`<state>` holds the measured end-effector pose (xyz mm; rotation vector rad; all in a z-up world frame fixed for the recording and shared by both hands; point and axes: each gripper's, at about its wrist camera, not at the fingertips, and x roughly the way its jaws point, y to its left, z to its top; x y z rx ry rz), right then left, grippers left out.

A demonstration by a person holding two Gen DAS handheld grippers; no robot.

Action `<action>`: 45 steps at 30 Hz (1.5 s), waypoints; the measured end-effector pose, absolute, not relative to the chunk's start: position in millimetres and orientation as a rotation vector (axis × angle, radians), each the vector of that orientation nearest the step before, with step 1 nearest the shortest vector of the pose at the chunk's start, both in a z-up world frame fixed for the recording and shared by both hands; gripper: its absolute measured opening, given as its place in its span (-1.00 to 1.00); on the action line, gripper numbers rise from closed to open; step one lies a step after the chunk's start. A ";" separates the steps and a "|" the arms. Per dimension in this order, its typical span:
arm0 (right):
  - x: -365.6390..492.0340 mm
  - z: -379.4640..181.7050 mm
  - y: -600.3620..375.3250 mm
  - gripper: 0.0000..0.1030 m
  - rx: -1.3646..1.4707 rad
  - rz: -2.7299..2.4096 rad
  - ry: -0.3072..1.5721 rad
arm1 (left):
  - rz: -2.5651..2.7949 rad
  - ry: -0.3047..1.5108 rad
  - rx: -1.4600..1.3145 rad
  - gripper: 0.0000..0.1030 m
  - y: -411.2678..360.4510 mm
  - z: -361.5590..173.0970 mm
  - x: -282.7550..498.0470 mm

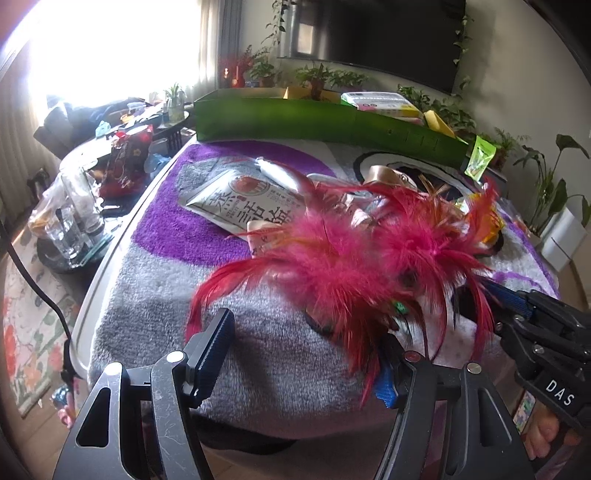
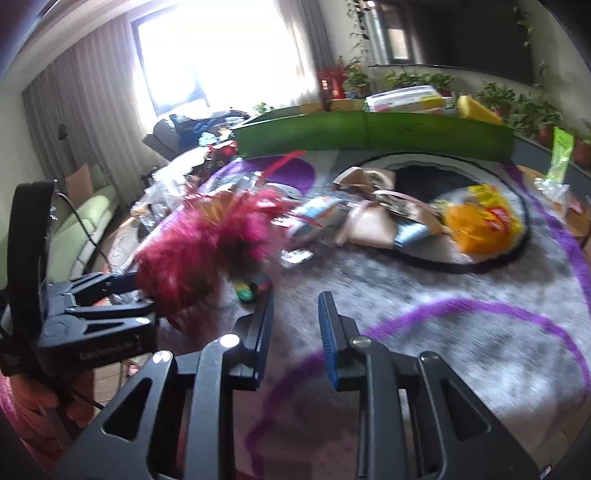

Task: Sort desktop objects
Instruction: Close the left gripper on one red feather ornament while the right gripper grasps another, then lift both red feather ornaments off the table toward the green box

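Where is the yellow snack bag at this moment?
In the right wrist view, the yellow snack bag lies right of centre on the rug, beside the beige packets.

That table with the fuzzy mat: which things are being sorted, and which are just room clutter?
Being sorted:
- red feather toy
- white snack packet with printed characters
- yellow crinkly snack bag
- long green cardboard box

Just lying about:
- clear drinking glasses on the side table
- potted green plants by the wall
- black wall television

Feather toy point(image 1: 369, 258) magenta-red with orange tips; fluffy cover point(image 1: 258, 350) on the desk grey with purple rings; long box point(image 1: 295, 118) bright green; snack bag point(image 2: 484, 221) orange and yellow.
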<state>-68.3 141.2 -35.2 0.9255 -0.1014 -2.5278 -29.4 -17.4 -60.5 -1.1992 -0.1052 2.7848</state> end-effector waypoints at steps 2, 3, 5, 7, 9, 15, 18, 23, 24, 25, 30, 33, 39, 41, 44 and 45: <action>-72.6 -34.2 133.9 -0.52 0.906 -2.498 -0.097 | 2.775 -0.103 -1.192 0.32 -18.4 -60.9 -33.3; -73.1 -33.9 131.6 -0.52 0.897 -2.486 -0.097 | 2.768 -0.102 -1.191 0.27 -18.0 -61.1 -34.8; -76.0 -33.7 124.7 -0.52 0.885 -2.448 -0.091 | 2.745 -0.098 -1.202 -0.12 -18.2 -63.6 -39.0; -79.5 -34.9 116.5 -0.51 0.884 -2.423 -0.072 | 2.715 -0.130 -1.195 -0.23 -19.6 -63.6 -40.8; -82.7 -35.4 109.2 -0.51 0.880 -2.415 -0.063 | 2.700 -0.126 -1.183 -0.38 -17.4 -62.7 -41.1; -93.2 -36.6 98.9 -0.59 0.884 -2.422 -0.068 | 2.681 -0.089 -1.165 -0.54 -11.9 -62.3 -47.0; -99.1 -41.9 100.1 -0.79 0.913 -2.394 -0.098 | 2.666 -0.065 -1.169 -0.61 -7.1 -62.3 -51.5; -101.1 -43.4 112.3 -0.83 0.902 -2.368 -0.153 | 2.677 -0.057 -1.159 -0.69 -4.1 -62.5 -58.4; -101.9 -43.4 115.8 -0.84 0.900 -2.361 -0.171 | 2.674 -0.073 -1.157 -0.84 -4.5 -61.6 -59.7; -103.0 -43.5 118.1 -0.84 0.897 -2.355 -0.183 | 2.661 -0.091 -1.160 -0.88 -4.3 -60.2 -61.2; -102.2 -40.5 128.3 -0.84 0.871 -2.335 -0.214 | 2.685 -0.035 -1.161 -0.88 6.3 -53.0 -63.0; -105.7 -40.6 134.1 -0.84 0.870 -2.325 -0.232 | 2.691 -0.028 -1.156 -0.88 11.9 -45.7 -65.5; -114.4 -37.3 150.4 -0.84 0.872 -2.332 -0.278 | 2.751 0.056 -1.144 -0.88 25.3 -31.9 -72.2; -116.9 -35.6 156.1 -0.84 0.860 -2.336 -0.283 | 2.753 0.058 -1.159 -0.88 28.6 -30.5 -75.5; -120.3 -35.6 164.5 -0.84 0.845 -2.320 -0.305 | 2.763 0.016 -1.196 -0.88 33.1 -30.6 -80.9; -121.8 -36.3 167.8 -0.84 0.841 -2.313 -0.316 | 2.770 -0.001 -1.204 -0.88 34.1 -30.0 -82.3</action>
